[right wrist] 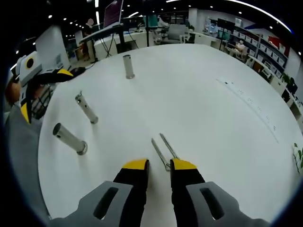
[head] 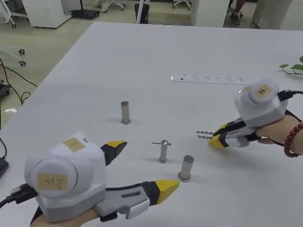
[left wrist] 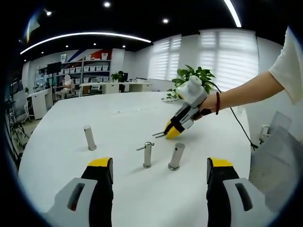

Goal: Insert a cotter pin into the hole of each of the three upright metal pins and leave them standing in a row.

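Middle pin [head: 163,152] stands upright on the white table [head: 142,66], with a fitted cotter pin [head: 160,142] lying crosswise through its top hole. Both ends of that cotter pin stick out.

Near pin [head: 185,168] stands upright just beside the middle pin, on the person's side and slightly right of it. Its top hole is unfilled. Far pin [head: 125,112] stands upright well apart from the middle pin, beyond it and to the left. I cannot tell the state of its hole. The three form a loose diagonal line.

Room to move: bare table surface surrounds the middle pin on every side. The table's left edge and far edge are both well away from it. A power strip [head: 208,79] lies flat far beyond the middle pin and to the right, and a plant [head: 296,68] sits at the far right margin.

Right gripper [head: 214,140] is to the right of the middle pin and apart from it, tips pointing toward it. Its jaws are drawn to a narrow gap and clamp the looped end of a held cotter pin [head: 203,135]. The two legs of that pin project forward, short of the middle pin.

Left gripper [head: 142,165] is low and to the left of the middle pin. Its jaws are spread wide and hold nothing. In the left gripper view the middle and near pins appear in the gap between the yellow tips, beyond them. I cannot tell whether the tips touch the table.
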